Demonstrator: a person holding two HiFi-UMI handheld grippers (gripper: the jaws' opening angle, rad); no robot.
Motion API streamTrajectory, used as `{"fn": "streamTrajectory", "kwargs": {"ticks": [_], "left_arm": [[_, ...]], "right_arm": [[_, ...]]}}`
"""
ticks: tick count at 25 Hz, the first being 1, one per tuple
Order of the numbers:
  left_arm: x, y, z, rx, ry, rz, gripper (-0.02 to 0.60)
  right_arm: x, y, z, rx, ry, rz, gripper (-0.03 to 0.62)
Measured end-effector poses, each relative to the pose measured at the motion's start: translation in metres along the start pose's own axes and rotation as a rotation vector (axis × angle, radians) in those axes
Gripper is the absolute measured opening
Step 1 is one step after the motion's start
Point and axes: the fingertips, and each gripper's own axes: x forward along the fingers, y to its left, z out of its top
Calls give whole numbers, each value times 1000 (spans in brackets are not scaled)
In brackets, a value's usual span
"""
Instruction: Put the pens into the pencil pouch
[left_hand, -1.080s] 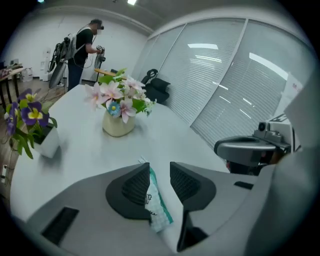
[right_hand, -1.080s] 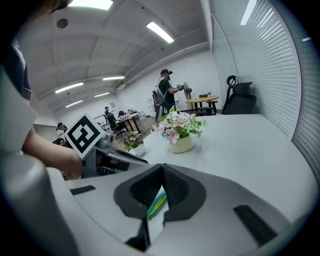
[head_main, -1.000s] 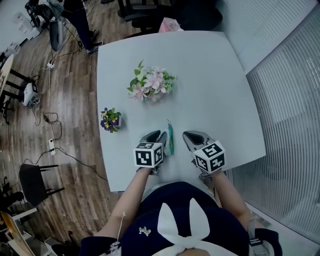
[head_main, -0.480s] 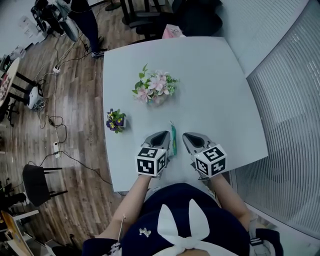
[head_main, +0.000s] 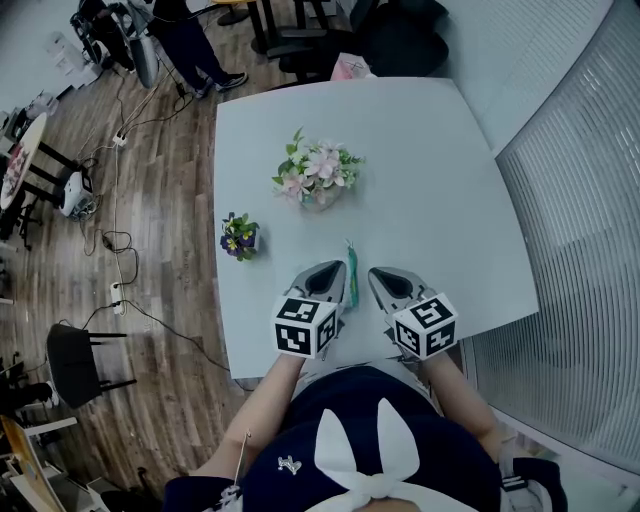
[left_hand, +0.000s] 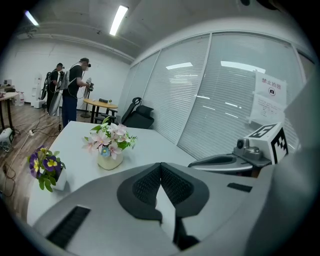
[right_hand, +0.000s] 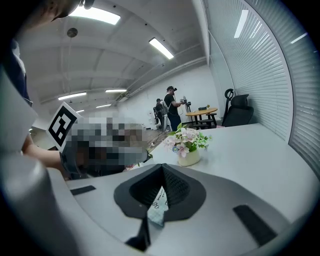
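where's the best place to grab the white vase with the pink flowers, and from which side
Probably the squat white body of the vase, below the rim, coming in level from the side. The pink flowers spread wider than the vase and cover its top, so jaws from above would crush them; the body stands upright and bare.

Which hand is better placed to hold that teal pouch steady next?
Probably right: the right hand-held gripper is shut on the pouch's printed tag. The left hand-held gripper has just closed beside it; whether it holds anything is unclear.
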Motion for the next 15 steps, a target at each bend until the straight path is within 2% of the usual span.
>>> {"fn": "streamTrajectory", "kwargs": {"ticks": [15], "left_arm": [[-15, 0, 4, 1, -26, -24, 23]], "right_arm": [[0, 12, 6, -12, -14, -22, 3]]}}
